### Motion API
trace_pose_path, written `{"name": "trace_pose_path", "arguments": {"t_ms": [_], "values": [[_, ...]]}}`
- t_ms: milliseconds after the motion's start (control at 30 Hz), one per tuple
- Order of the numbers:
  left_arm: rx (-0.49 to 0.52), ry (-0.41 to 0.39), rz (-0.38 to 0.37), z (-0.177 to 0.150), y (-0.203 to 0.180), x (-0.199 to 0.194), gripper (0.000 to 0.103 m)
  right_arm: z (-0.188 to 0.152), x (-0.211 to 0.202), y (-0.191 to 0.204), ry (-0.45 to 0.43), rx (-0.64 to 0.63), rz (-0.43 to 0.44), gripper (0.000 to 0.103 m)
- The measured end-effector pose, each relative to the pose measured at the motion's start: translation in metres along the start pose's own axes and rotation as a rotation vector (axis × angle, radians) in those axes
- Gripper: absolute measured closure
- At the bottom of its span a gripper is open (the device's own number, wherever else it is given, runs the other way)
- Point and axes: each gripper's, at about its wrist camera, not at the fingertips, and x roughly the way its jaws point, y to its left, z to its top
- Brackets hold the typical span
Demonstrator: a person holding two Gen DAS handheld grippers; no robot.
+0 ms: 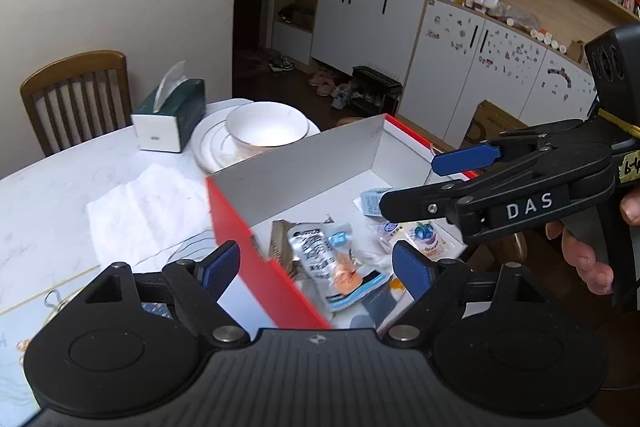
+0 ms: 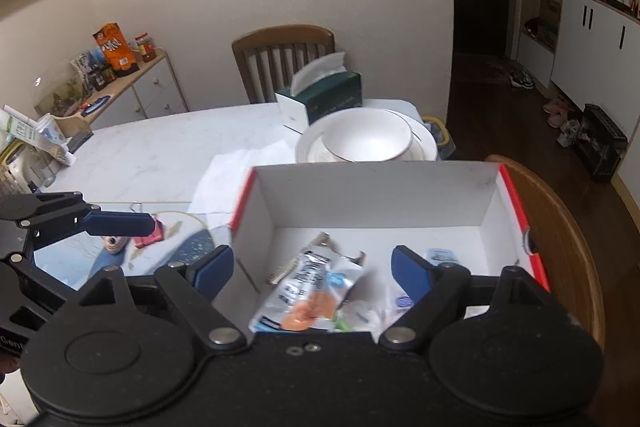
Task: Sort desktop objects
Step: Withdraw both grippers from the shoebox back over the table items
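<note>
The left claw (image 1: 316, 269) is hovering with its blue pads spread wide and nothing between them, straddling the near red wall of the open cardboard box (image 1: 256, 259). The right claw (image 2: 312, 273) is likewise gaping and empty, hanging above the box's white interior. In the left wrist view the right claw is reaching in from the right, over the box's far side, with the person's fingers (image 1: 588, 259) curled around its handle.

The box is sitting on the white marble table (image 1: 52, 195), its inner walls white and its outer faces red. Inside it, a silver snack pouch (image 2: 308, 291) with orange and blue printing is lying flat near the middle, partly overlapping a tan packet (image 2: 292, 263). Small sachets (image 1: 424, 235), one printed with blueberries, and a little blue-and-white carton (image 1: 370, 201) are lying toward the box's right end.

Beyond the box, a white bowl (image 2: 366, 139) is resting on a stacked white plate (image 2: 424, 147), with a dark green tissue box (image 2: 328, 99) just behind them. A crumpled white tissue (image 1: 136, 211) is lying on the table left of the box. A wooden chair (image 2: 282, 55) is standing at the table's far edge.
</note>
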Motion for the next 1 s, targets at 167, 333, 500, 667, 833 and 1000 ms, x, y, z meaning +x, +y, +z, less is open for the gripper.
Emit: {"name": "trace_pose_path", "arguments": {"t_ms": [167, 333, 500, 667, 833, 1000], "values": [[-0.017, -0.018, 0.028, -0.014, 0.018, -0.024, 0.02, -0.004, -0.003, 0.022, -0.032, -0.013, 0.009, 0.016], [-0.045, -0.037, 0.114, -0.037, 0.042, -0.049, 0.02, -0.013, 0.001, 0.047, -0.057, -0.038, 0.002, 0.016], [-0.099, -0.042, 0.178, -0.062, 0.07, -0.072, 0.02, -0.021, 0.009, 0.073, -0.046, -0.044, 0.028, 0.016], [-0.148, -0.052, 0.237, -0.083, 0.098, -0.094, 0.02, -0.026, 0.015, 0.101, -0.031, -0.052, 0.061, 0.015], [-0.194, -0.059, 0.277, -0.104, 0.12, -0.113, 0.02, -0.033, 0.02, 0.128, -0.009, -0.081, 0.078, 0.015], [-0.219, -0.056, 0.319, -0.124, 0.138, -0.127, 0.02, -0.043, 0.026, 0.151, 0.02, -0.097, 0.089, 0.014]]}}
